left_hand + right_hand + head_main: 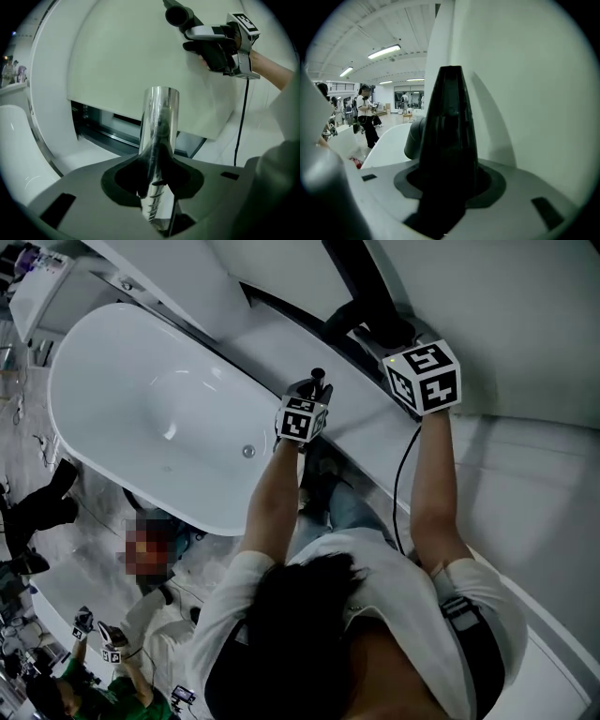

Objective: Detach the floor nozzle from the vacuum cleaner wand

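White oval bathtub [141,418] beneath me, black tapered plastic nozzle piece [447,136] clamped in my right tongs [445,192] — held well apart from the shiny chrome vacuum wand [159,122], gripped between my left tongs [157,187].

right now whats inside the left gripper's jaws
A shiny metal tube stands clamped between the jaws of the left gripper. Its upper end shows; its lower end, and whatever it joins there, is hidden by the gripper itself.
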Available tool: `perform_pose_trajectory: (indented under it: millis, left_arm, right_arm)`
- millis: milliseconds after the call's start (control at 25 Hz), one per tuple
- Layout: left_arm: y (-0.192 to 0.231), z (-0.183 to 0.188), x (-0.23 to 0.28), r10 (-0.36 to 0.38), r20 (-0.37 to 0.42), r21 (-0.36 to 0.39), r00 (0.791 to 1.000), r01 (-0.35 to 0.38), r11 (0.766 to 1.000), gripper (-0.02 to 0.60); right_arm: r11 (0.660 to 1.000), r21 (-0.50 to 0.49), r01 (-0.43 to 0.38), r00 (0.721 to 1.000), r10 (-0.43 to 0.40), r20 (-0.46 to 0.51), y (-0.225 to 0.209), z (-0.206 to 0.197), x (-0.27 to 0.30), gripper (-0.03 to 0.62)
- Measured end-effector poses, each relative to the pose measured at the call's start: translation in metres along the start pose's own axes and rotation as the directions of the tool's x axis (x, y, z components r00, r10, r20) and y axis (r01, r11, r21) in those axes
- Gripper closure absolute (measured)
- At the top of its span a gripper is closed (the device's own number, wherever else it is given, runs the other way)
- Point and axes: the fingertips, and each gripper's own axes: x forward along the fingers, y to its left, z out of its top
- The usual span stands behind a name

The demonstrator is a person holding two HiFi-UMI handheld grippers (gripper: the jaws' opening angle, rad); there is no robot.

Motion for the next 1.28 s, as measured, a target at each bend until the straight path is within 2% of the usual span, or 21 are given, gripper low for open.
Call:
perform_pose_trajectory:
  millis: [240,360,600,840,1280]
  left_arm:
    - [-0.001,0.004,0.001,0.023,-0.002,-0.007,1.000,-0.024,1.000,0.456]
    - [0.001,0.005,0.003,0.027,-0.009,-0.007,1.000,-0.027,1.000,0.454]
    - [0.001,0.003,0.011,0.027,-0.015,-0.006,1.000,-0.027,1.000,0.454]
    - [-0.016,0.002,0.028,-0.022,-0.057,0.048,0.998,0.024,0.999,0.454]
    - [-0.003,0.006,0.046,0.028,-0.078,0.040,0.997,-0.025,0.999,0.454]
  right_arm:
    - [0.991,0.134,-0.025,0.998,0.016,0.065,0.007,-0.005,-0.009,0.391]
    - [0.985,0.167,-0.031,0.997,0.019,0.073,0.011,-0.011,-0.008,0.390]
    - [0.978,0.205,-0.035,0.999,0.027,0.039,0.020,-0.035,-0.005,0.390]
    - [0.978,0.209,-0.022,0.999,0.013,0.042,0.015,-0.038,-0.015,0.390]
    - [0.978,0.208,-0.009,0.999,0.002,0.036,0.005,-0.043,-0.017,0.390]
